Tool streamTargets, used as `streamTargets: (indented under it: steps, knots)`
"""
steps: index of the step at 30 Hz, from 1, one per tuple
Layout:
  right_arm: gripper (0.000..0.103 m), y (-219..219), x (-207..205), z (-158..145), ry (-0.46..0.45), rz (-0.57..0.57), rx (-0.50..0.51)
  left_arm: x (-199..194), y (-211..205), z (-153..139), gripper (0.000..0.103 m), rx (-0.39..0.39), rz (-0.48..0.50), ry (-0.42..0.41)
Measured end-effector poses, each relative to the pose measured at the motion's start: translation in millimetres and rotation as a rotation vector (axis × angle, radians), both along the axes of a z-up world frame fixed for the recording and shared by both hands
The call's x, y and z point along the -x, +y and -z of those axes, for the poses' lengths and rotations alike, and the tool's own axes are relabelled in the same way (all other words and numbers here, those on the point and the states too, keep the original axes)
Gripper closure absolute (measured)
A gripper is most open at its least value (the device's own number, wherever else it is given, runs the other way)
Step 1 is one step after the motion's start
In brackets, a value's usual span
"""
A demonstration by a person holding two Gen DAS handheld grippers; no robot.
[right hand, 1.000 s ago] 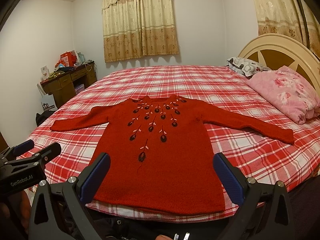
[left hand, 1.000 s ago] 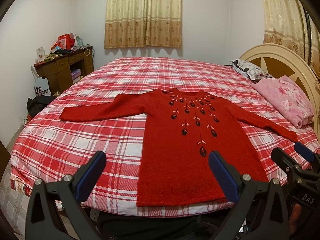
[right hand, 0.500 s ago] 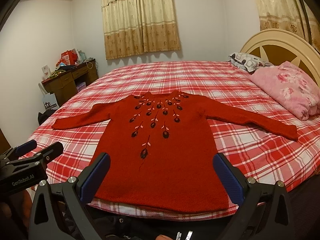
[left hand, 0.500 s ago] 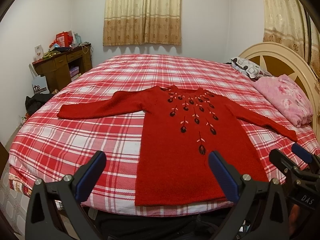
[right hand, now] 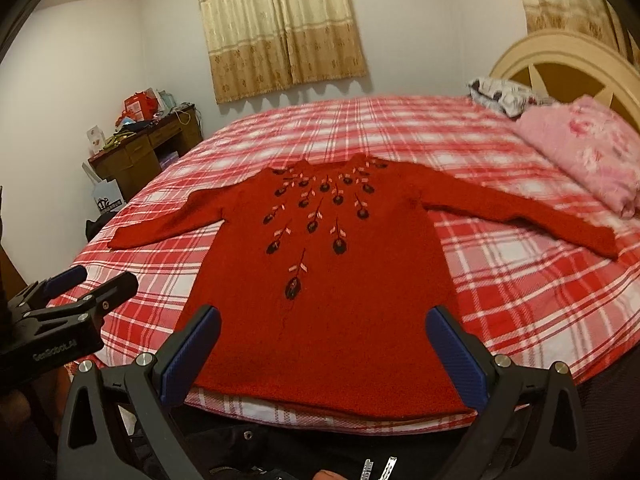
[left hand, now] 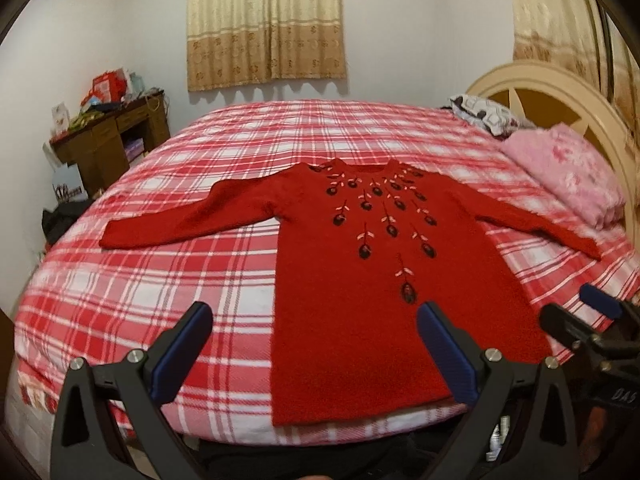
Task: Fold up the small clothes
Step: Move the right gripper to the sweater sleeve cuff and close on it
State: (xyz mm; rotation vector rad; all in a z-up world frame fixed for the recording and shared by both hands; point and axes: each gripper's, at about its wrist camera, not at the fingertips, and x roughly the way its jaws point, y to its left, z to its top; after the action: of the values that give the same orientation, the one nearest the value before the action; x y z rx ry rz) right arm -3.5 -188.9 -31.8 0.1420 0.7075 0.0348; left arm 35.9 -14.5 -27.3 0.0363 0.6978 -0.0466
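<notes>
Your left hand-held gripper and right hand-held gripper both gape wide, holding nothing, above the bed's near edge. Its body reads "GenRobot.AI" on the left one. A red sweater lies flat on the plaid bed, sleeves spread, dark embroidered buds fanning from its neckline.

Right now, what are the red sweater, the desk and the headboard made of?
Sweater: looks like knitted wool or yarn, with a fuzzy matte surface and stitched flowers. Desk: probably wood, dark brown with drawer fronts. Headboard: a hard, smooth cream frame with brown panels, maybe painted wood; I cannot be sure.
</notes>
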Motion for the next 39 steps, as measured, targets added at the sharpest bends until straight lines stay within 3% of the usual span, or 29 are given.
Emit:
streamTargets:
  steps: [6, 10, 16, 26, 36, 39]
  knots:
    - [0.001, -35, -22, 24, 0.06, 0.076, 0.023, -33, -2, 19, 0.0, -0.063, 0.077, 0.037]
    - [0.001, -77, -34, 47, 0.113, 0.182, 0.029, -58, 4, 22, 0.0, -0.123, 0.059, -0.009]
    - [0.001, -146, -48, 66, 0.174, 0.332, 0.037, -104, 19, 30, 0.0, -0.112, 0.026, -0.021]
    - [0.001, -250, -65, 47, 0.171, 0.529, 0.072, -156, 13, 50, 0.0, -0.06, -0.007, 0.028]
    - [0.002, -341, -69, 33, 0.146, 0.671, 0.062, -191, -4, 67, 0.0, -0.115, -0.023, 0.058]
    - [0.006, -363, -70, 34, 0.156, 0.703, 0.06, -199, -9, 69, 0.0, -0.123, -0.024, 0.064]
